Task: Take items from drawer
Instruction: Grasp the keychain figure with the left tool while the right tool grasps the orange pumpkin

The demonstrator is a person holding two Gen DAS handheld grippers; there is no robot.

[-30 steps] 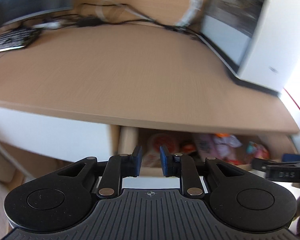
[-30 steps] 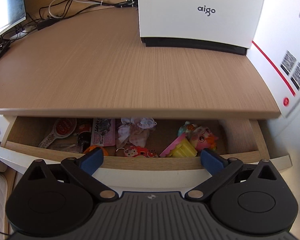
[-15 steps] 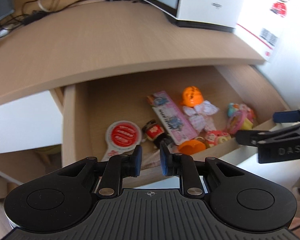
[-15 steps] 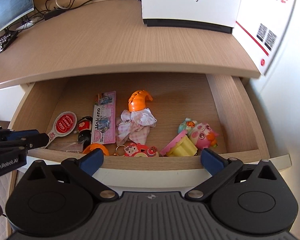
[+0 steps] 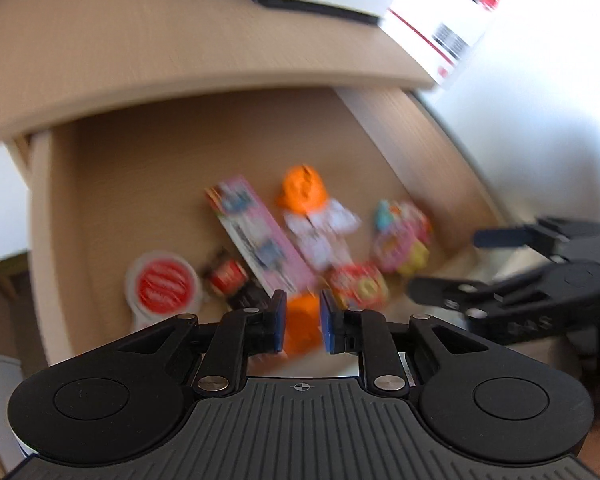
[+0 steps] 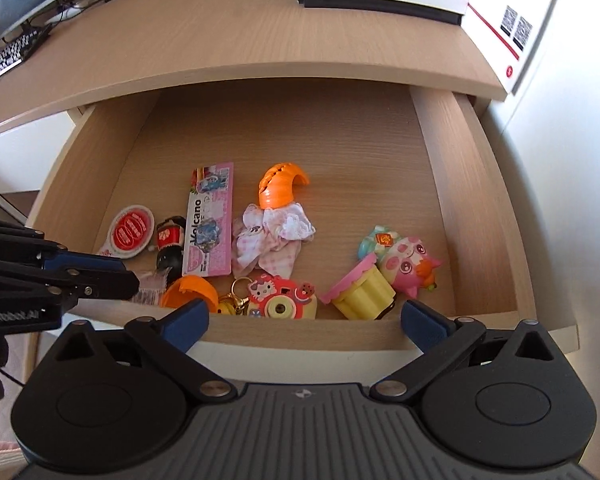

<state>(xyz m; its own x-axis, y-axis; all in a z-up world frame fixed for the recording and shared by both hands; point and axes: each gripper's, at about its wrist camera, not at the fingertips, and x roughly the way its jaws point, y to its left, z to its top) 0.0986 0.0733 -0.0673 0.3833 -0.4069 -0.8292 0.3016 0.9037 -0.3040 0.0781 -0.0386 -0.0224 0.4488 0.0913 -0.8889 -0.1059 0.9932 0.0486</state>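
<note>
One pink card reads "Volcano"; left hand-held gripper nearly clenched, right hand-held gripper released.

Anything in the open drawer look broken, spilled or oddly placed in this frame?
One oddity: the orange plastic shell lies in two separate pieces, one half near the drawer's middle above the pink frilly cloth, the other half against the wooden drawer's front wall. Otherwise the toys are loosely jumbled; nothing spilled.

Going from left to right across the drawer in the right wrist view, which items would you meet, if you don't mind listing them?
Round red-and-white tag → small black-and-red bottle → pink card → pink-and-white cloth → yellow cupcake toy → pink animal toy.
</note>
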